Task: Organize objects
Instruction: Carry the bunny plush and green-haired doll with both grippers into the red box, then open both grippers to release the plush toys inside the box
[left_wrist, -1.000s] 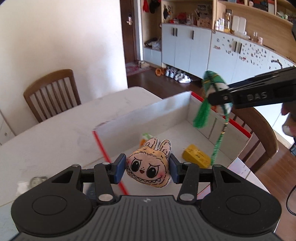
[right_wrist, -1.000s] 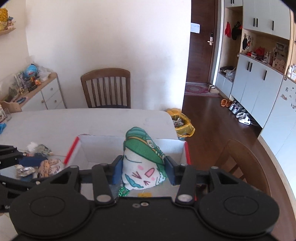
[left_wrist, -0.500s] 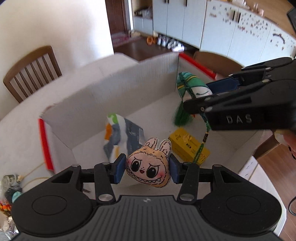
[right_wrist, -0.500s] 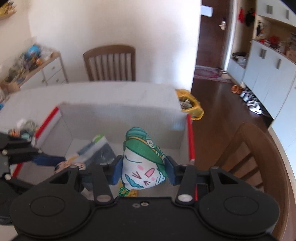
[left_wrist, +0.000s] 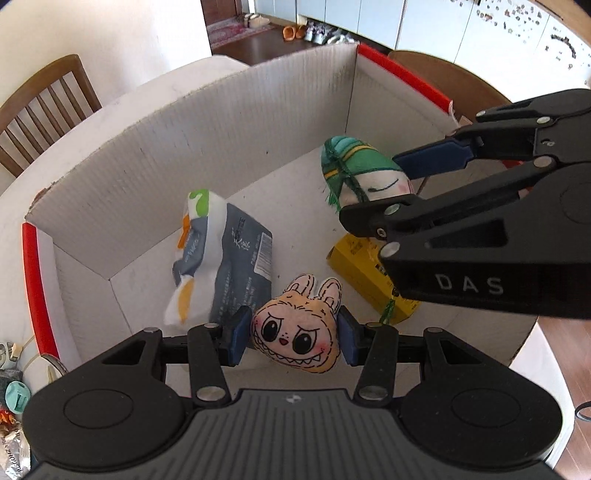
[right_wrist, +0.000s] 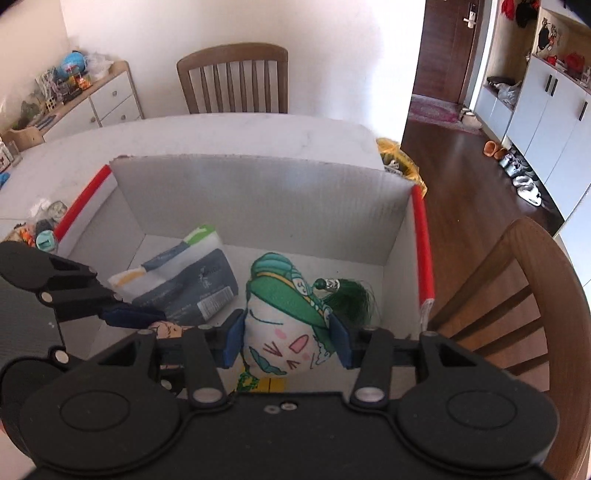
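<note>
My left gripper (left_wrist: 293, 338) is shut on a tan monster-face plush (left_wrist: 295, 338) and holds it inside the white cardboard box (left_wrist: 221, 122), low near the front wall. My right gripper (right_wrist: 286, 341) is shut on a green-and-white dumpling plush (right_wrist: 284, 317) with a green tassel (right_wrist: 351, 295), also down inside the box (right_wrist: 258, 192). The dumpling plush (left_wrist: 362, 173) and right gripper (left_wrist: 402, 184) show at the right of the left wrist view. The left gripper (right_wrist: 147, 319) shows at the left of the right wrist view.
A grey-and-white snack bag (left_wrist: 218, 258) and a yellow carton (left_wrist: 365, 280) lie on the box floor. Small clutter (right_wrist: 40, 232) sits on the table left of the box. Wooden chairs stand behind (right_wrist: 232, 81) and to the right (right_wrist: 517, 295).
Both grippers have gone down from above the box rim into the box, each still holding its plush. The tassel now lies against the box floor.
</note>
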